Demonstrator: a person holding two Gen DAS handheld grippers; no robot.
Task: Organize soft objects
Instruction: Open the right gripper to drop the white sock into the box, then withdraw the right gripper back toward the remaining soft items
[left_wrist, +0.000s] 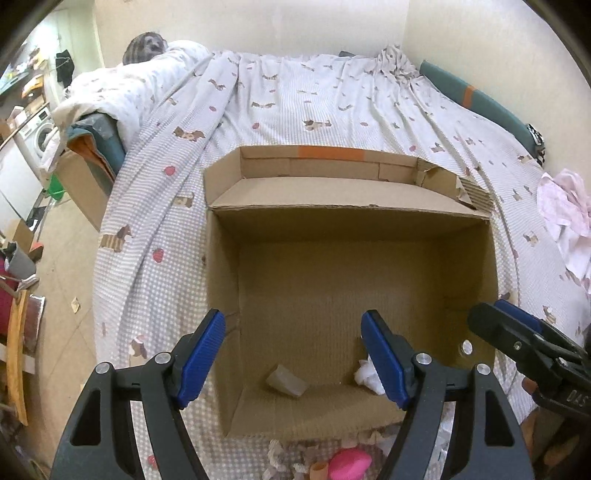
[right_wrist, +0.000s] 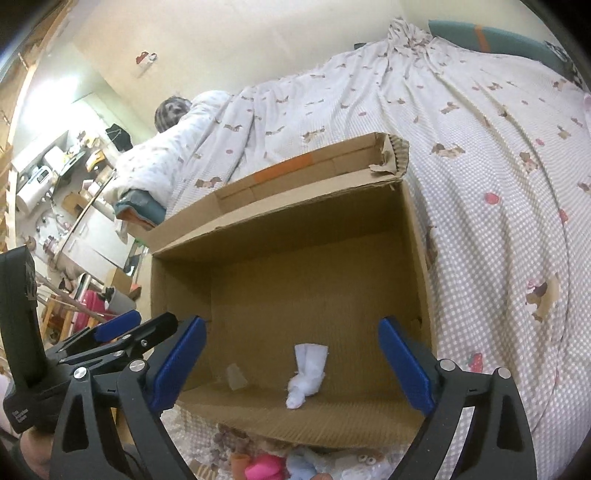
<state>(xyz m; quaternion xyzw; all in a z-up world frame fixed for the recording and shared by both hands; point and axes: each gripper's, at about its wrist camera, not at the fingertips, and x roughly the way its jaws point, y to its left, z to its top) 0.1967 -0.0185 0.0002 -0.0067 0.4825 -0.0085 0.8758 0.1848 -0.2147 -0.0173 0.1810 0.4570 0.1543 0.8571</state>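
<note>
Far left: cluttered room edge, a washing machine (left_wrist: 41, 133) by the wall, floor tiles below. Next to it a rolled duvet (left_wrist: 122, 92) at the bed's left end, with a grey striped item (left_wrist: 144, 46) on top, too blurred to tell what it is.

Bed sheet (left_wrist: 295, 99), checked with dog and strawberry prints, covers the whole bed. Open cardboard box (left_wrist: 225, 258) sits on it, back flap folded out and torn at its right corner.

Left gripper (left_wrist: 293, 360) hangs over the box's near left part, jaws spread wide, nothing between the blue pads. Inside the box, near the front wall: a small translucent whitish piece (left_wrist: 287, 381) on the floor, and right of it a white knotted cloth (right_wrist: 306, 374), both lying loose, apart from each other. In the left wrist view the cloth is partly hidden behind the left gripper's right finger.

Right gripper (right_wrist: 291, 365) hangs over the box's near right part, jaws fully spread, empty; the cloth lies below, between the pads in view but untouched.

In front of the box, on the sheet: a pink soft toy (left_wrist: 349, 463), a light blue soft item (right_wrist: 301, 465), and some crumpled bits, only partly seen.

Far right: a pale pink crumpled cloth (left_wrist: 563, 218) on the sheet near the bed edge, and a teal headboard or cushion with an orange stripe (left_wrist: 476, 96) along the wall.
</note>
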